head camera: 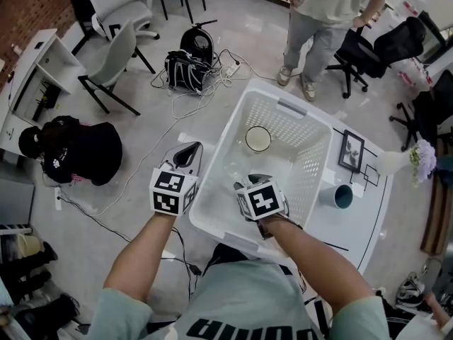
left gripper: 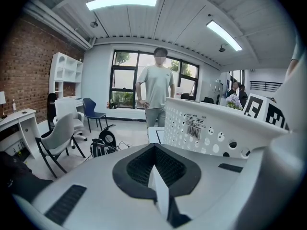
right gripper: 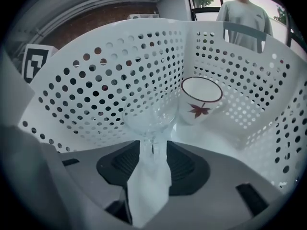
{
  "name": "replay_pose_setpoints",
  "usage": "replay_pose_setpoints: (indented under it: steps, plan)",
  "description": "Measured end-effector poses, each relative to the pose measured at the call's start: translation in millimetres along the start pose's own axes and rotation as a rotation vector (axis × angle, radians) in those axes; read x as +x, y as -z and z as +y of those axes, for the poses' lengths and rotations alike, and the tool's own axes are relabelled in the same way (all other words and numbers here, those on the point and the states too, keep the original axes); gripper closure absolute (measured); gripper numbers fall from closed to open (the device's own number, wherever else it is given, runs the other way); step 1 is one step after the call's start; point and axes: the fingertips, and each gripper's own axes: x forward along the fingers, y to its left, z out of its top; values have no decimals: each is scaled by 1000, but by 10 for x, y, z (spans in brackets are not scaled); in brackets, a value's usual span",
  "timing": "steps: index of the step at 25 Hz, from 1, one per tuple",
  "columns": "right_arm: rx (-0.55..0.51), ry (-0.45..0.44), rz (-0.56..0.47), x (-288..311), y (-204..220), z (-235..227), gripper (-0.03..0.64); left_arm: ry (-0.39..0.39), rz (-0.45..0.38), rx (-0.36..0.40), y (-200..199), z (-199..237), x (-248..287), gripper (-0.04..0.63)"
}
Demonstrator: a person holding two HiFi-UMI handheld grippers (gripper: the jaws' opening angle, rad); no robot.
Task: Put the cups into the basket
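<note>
A white perforated basket (head camera: 214, 151) stands on a white table (head camera: 368, 222). Inside it, a white cup with a red leaf print (right gripper: 200, 99) sits upright near the far wall. A clear stemmed glass (right gripper: 148, 116) stands on the basket floor in front of that cup. My right gripper (right gripper: 152, 145) is down inside the basket, open, with the glass's stem in the gap between its jaws and the pads clear of it. Outside the basket, a blue-grey cup (head camera: 337, 195) lies on its side on the table. My left gripper (left gripper: 154, 169) hovers left of the basket, shut and empty.
A framed picture (head camera: 352, 151) and a vase of flowers (head camera: 417, 158) sit on the table right of the basket. A person (head camera: 325, 13) stands beyond the table. Chairs (head camera: 113, 55), a bag (head camera: 185, 69) and cables lie on the floor to the left.
</note>
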Motion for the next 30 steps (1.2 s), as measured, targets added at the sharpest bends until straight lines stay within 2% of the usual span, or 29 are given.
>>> replay_pose_setpoints:
  steps: [7, 13, 21, 30]
  plan:
    - [-35, 20, -93, -256, -175, 30, 439, -10, -19, 19, -141, -35, -92, 592]
    - [-67, 42, -230, -595, -401, 61, 442, -32, -20, 49, -238, -56, -210, 592]
    - [-93, 29, -427, -1126, -769, 175, 561, -95, -61, 59, -500, -14, -448, 592]
    - [-104, 22, -555, -1712, -971, 157, 577, -139, -90, 98, -832, -246, -716, 592]
